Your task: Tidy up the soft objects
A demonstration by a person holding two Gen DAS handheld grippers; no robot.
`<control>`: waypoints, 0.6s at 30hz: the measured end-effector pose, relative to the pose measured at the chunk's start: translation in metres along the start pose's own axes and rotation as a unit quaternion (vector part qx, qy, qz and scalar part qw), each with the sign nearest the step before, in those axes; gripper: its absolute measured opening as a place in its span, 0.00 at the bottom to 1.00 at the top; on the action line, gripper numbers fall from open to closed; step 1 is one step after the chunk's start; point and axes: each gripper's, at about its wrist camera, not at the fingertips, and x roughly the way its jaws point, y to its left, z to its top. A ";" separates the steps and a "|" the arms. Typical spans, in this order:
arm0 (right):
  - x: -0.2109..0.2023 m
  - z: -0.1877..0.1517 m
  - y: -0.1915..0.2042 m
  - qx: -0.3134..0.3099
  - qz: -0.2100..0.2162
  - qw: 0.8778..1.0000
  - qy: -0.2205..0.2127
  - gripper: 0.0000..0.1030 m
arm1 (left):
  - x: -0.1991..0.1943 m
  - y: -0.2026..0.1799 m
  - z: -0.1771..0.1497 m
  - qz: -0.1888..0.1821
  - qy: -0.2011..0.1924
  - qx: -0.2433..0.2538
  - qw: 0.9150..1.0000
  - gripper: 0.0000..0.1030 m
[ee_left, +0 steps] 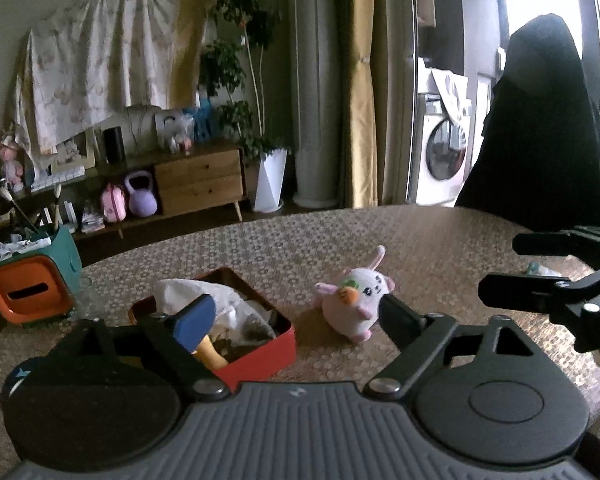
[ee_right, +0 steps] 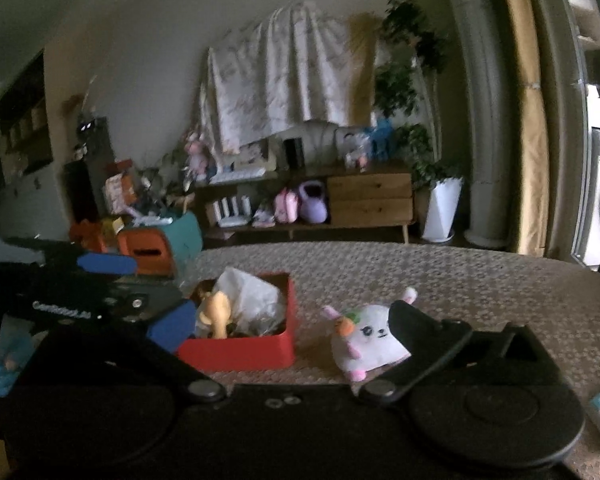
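With both my left gripper (ee_left: 292, 316) and right gripper (ee_right: 292, 320) spread wide and empty, the round, fuzzy plush bunny (ee_left: 354, 300) sits on the woven table (ee_left: 440, 240) beside the rigid red box (ee_left: 260, 354), where a shallow pinch could let it slip.

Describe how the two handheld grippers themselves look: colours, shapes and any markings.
Both are black, with ribbed bodies, round side discs and angled linkage bars on silver pivot bolts. The left gripper has one blue-padded finger and one black; the right gripper shows the same pairing. In the right wrist view, white lettering runs along the left gripper's side, too blurred to read. No cables or sleeves show.
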 end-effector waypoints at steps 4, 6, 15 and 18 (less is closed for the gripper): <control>-0.009 -0.005 -0.002 0.004 -0.018 1.000 -0.017 1.00 | -0.010 -0.003 -0.007 -0.011 -0.017 -0.020 1.000 0.96; -0.013 -0.008 -0.002 0.008 -0.024 0.999 -0.021 1.00 | -0.015 -0.003 -0.011 -0.020 -0.023 -0.031 0.999 0.97; -0.035 -0.025 0.004 0.022 -0.057 0.997 -0.045 1.00 | -0.033 -0.021 -0.030 -0.033 -0.041 -0.026 0.998 0.99; -0.044 -0.030 0.008 0.014 -0.064 0.997 -0.049 1.00 | -0.038 -0.026 -0.033 -0.032 -0.047 -0.026 0.998 0.99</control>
